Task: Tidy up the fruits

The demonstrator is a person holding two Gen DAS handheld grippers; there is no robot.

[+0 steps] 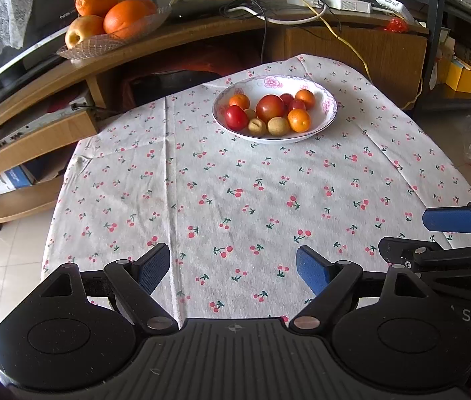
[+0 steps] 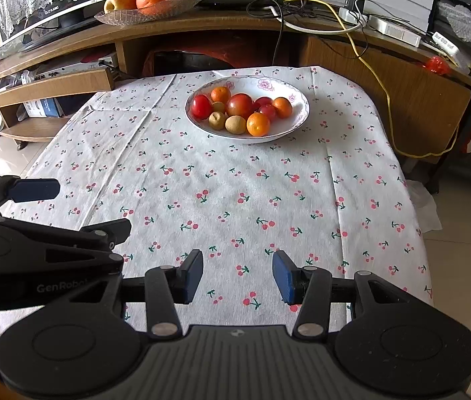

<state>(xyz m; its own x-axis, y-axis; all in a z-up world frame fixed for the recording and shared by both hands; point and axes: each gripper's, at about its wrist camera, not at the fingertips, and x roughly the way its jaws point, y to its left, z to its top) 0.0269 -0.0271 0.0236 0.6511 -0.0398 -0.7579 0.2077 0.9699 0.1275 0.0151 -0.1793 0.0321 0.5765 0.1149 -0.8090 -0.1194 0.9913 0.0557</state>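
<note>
A small fruit (image 1: 250, 113) sits mostly hidden behind the red tomato (image 1: 236, 117) and longan (image 1: 257, 126).

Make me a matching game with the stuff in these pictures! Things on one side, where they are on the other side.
Things:
1. white floral china bowl of small fruit
2. clear glass dish of big oranges
3. yellow cable
4. left gripper

Places:
A. on the wooden shelf behind the table
B. hanging down the wooden cabinet, on the right
C. on the far part of the cherry-print tablecloth
D. open, over the near edge of the table

Pairs: 1-C, 2-A, 3-B, 4-D
</note>
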